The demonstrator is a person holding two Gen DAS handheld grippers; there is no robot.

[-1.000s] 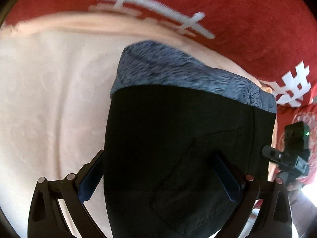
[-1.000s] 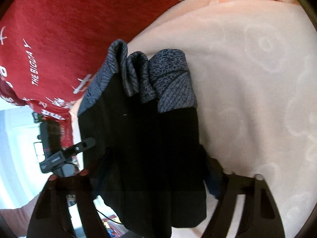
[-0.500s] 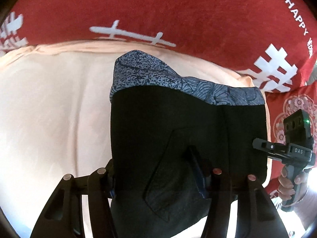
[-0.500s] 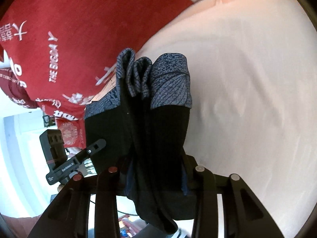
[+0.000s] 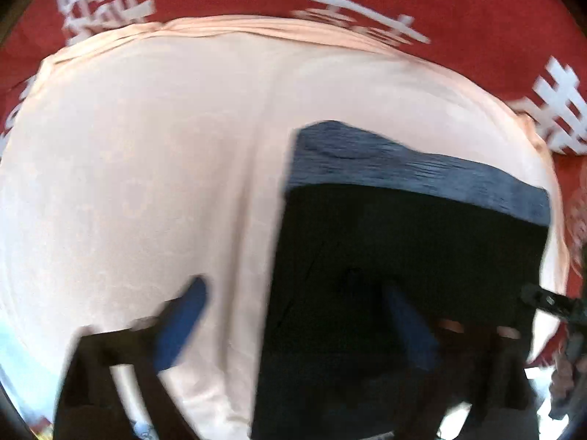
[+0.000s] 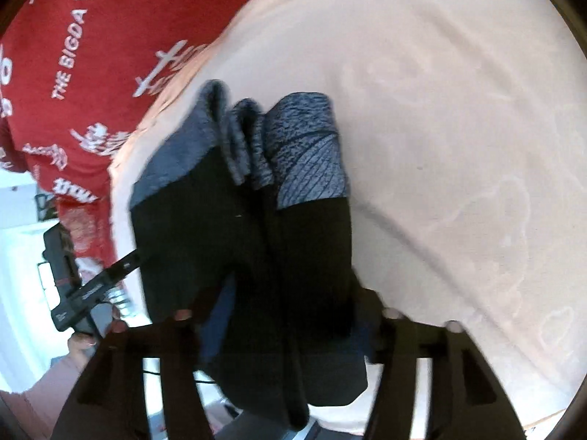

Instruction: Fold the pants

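While the L hand-held gripper (image 5: 293, 315) stands wide open, one finger on bare peach sheet (image 5: 146, 183), other over the black pants (image 5: 403, 256), nothing's held. R hand-held gripper (image 6: 290, 315) straddles the bunched pants, also open, I think. Fabric looks soft, floppy; I'd pinch near the grey waistband (image 6: 304, 154), several layers together.

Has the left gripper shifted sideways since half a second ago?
Yes. The left gripper has swung left: the pants now sit right of centre, more peach sheet showing.
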